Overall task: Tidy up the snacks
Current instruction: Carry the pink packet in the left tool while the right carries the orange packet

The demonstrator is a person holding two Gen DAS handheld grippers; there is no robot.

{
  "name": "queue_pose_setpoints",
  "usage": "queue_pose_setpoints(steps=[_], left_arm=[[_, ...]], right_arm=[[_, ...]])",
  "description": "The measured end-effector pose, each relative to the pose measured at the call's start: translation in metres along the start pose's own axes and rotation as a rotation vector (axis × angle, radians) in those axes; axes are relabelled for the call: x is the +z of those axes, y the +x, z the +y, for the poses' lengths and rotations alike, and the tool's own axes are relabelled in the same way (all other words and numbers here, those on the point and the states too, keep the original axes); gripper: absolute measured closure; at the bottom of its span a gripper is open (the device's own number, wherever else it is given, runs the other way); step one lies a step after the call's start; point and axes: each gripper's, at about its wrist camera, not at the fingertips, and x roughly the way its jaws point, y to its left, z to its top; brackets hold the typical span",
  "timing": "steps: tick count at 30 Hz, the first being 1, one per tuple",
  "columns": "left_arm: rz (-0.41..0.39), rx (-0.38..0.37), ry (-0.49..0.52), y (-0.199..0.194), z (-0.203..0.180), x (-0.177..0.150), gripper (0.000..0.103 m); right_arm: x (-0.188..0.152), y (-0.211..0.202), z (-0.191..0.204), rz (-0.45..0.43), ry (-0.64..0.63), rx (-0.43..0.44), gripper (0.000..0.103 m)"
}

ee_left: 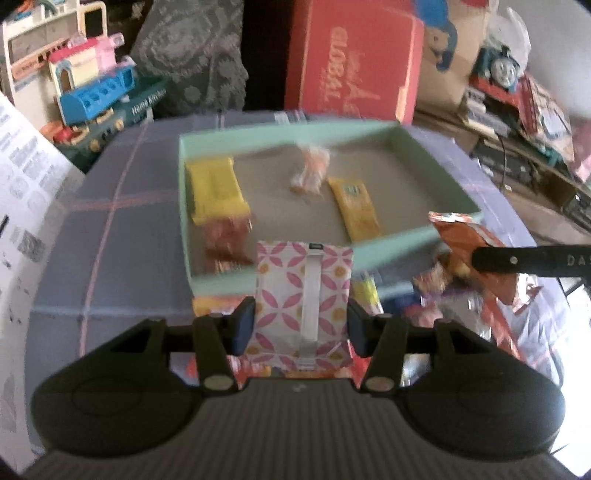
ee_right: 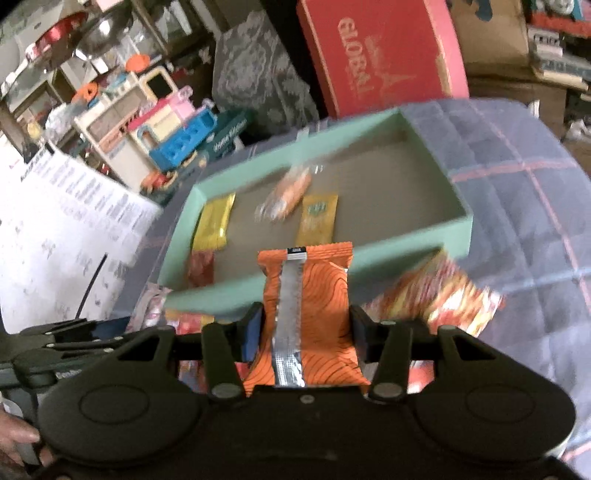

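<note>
Left tool [ee_left: 301, 325] clamped on pink-patterned pkt [ee_left: 303, 291], just short of teal box [ee_left: 391, 247] near wall. Right tool [ee_right: 306, 328] pinching orange pkt [ee_right: 306, 314], same spot. Both light, crinkly, slippery foil, probably crushable; best gripped mid-body, across flat faces.

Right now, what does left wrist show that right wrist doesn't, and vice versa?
Left wrist only: the left gripper shut on a pink-patterned packet, and a Thomas toy train on the shelf at right.

Right wrist only: the right gripper with its fingers clamped on the orange packet as seen from its own camera, plus a steel bowl at upper left.

Both: the mint-green tray holding two yellow bars, the red box behind it, and loose snacks on the checked cloth.
</note>
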Motion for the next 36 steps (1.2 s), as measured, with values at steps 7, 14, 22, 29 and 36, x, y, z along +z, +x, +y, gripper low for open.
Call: queue_pose_setpoints(steps=[7,14,22,29,36], left_arm=[[-0.064,0.023,-0.022,0.018,0.002,0.062,0.052],[-0.008,0.052,-0.055,0.076,0.003,0.093,0.052],[0.074,0.075,-0.049,0.120,0.008,0.082,0.051],[0.050,0.138,-0.056,0.112,0.008,0.077,0.000],[0.043,0.130,-0.088,0.087,0.007,0.069,0.000]], right_arm=[[0.051,0.009,-0.013,-0.079,0.014,-0.068,0.055],[0.085,0.052,-0.026,-0.072,0.021,-0.133,0.055],[0.089,0.098,-0.032,-0.020,0.015,-0.154,0.051],[0.086,0.089,-0.026,-0.069,0.029,-0.141,0.000],[0.080,0.055,-0.017,-0.090,0.018,-0.127,0.000]])
